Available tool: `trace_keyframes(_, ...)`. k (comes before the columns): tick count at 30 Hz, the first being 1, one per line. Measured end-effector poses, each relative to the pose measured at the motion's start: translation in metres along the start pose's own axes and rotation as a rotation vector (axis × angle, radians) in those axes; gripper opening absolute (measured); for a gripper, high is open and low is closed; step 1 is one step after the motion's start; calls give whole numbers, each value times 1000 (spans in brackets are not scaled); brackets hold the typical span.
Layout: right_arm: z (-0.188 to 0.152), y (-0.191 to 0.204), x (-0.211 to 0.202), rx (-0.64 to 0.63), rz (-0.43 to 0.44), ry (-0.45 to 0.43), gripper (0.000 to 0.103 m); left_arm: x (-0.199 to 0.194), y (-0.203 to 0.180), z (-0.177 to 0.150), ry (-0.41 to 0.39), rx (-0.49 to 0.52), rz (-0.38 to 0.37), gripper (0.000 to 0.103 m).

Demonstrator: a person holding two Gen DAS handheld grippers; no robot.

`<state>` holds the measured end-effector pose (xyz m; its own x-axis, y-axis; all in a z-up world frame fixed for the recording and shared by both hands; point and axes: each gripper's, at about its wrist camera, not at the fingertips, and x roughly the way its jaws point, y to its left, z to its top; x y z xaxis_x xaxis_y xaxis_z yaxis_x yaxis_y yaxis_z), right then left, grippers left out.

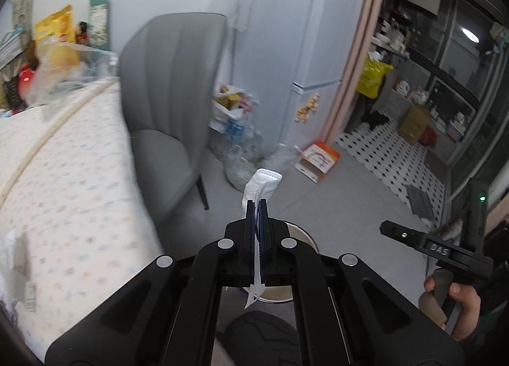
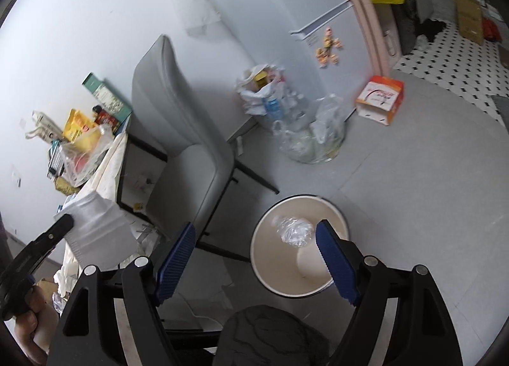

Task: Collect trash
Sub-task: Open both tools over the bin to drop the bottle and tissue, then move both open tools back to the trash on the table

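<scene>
L gripper (image 1: 258,207) pinches a white wrapper (image 1: 261,186) above the bin (image 2: 299,246). R gripper (image 2: 254,235) is spread wide over the bin w/ 1 bottle (image 2: 292,228) inside.

- The right gripper (image 2: 254,240) has its blue-padded jaws spread wide, holding nothing.
- Just ahead of the claw and below it, a round white bin (image 2: 337,207) stands on the grey floor, its far rim showing between the fingers.
- A crumpled clear plastic bottle (image 2: 294,229) lies inside the bin, just beside the right fingertip.
- To the claw's left, the left gripper (image 2: 62,222) clamps a white wrapper (image 2: 95,232) in the air.
- Ahead and left stands a grey chair (image 2: 178,130).
- Further ahead, clear plastic bags (image 2: 313,135) sit on the floor near an orange-and-white box (image 2: 380,98).
</scene>
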<state>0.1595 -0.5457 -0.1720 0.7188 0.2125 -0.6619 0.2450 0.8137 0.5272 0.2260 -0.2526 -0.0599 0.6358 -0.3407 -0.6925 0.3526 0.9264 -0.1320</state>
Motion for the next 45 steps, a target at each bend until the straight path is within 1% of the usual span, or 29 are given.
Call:
trace_keyframes(5, 5, -23, -20, 28, -24, -34, 77, 28, -33, 2, 44, 39, -47, 3)
trace_keyframes(7, 5, -32, -25, 44, -31, -41, 77, 38, -44, 2, 60, 50, -56, 3)
trace_keyframes(8, 5, -34, -27, 49, -33, -43, 77, 43, -49, 3, 68, 54, -49, 3)
trace_keyframes(9, 5, -37, -28, 55, -36, -45, 77, 45, -54, 2, 72, 57, -45, 9)
trace_keyframes(10, 4, -40, -30, 58, -37, -45, 77, 48, -57, 2, 83, 60, -49, 38)
trace_keyframes(11, 3, -44, -33, 64, -38, -48, 77, 49, -59, 3, 83, 57, -58, 60)
trace_keyframes(12, 3, -44, -33, 67, -37, -49, 77, 45, -58, 2, 54, 50, -59, 81)
trace_keyframes(13, 3, -46, -35, 69, -36, -51, 77, 39, -56, 0, 15, 44, -56, 81)
trace_keyframes(14, 2, -46, -35, 69, -36, -52, 77, 34, -56, 0, 1, 50, -51, 82)
trace_keyframes(17, 1, -45, -35, 72, -29, -49, 77, 29, -50, 1, 13, 57, -26, 83)
trace_keyframes(20, -3, -37, -33, 58, -17, -45, 77, 14, -38, 1, -10, 38, -29, 88)
trace_keyframes(22, -5, -28, -32, 44, -8, -40, 77, 2, -29, 0, -31, 29, -13, 92)
trace_keyframes(24, -8, -19, -31, 25, 0, -33, 78, -8, -19, -1, -41, 20, 4, 93)
trace_keyframes(25, -8, -14, -30, 16, 4, -32, 83, -14, -13, -3, -45, 11, 11, 93)
trace_keyframes(26, -9, -8, -31, 4, 8, -36, 86, -19, -6, -3, -49, 0, 18, 93)
trace_keyframes(27, -11, -1, -32, -8, 12, -49, 93, -27, 3, -5, -58, -22, 30, 95)
trace_keyframes(28, -13, 6, -34, -20, 15, -67, 96, -33, 11, -7, -68, -42, 38, 97)
trace_keyframes(32, -17, 36, -34, -86, 10, -83, 96, -62, 46, -17, -111, -123, 86, 97)
trace_keyframes(36, -25, 74, -34, -167, 4, -101, 96, -89, 77, -28, -143, -191, 114, 97)
trace_keyframes(38, -31, 95, -33, -213, 23, -114, 96, -99, 90, -33, -163, -213, 151, 97)
trace_keyframes(40, -37, 113, -34, -257, 38, -113, 96, -111, 102, -38, -186, -250, 211, 97)
trace_keyframes(42, -44, 134, -34, -309, 76, -103, 96, -123, 113, -44, -214, -285, 286, 97)
trace_keyframes(43, -48, 143, -34, -328, 95, -95, 96, -128, 116, -47, -221, -288, 305, 97)
trace_keyframes(45, -53, 157, -33, -352, 128, -76, 96, -141, 125, -56, -238, -278, 297, 97)
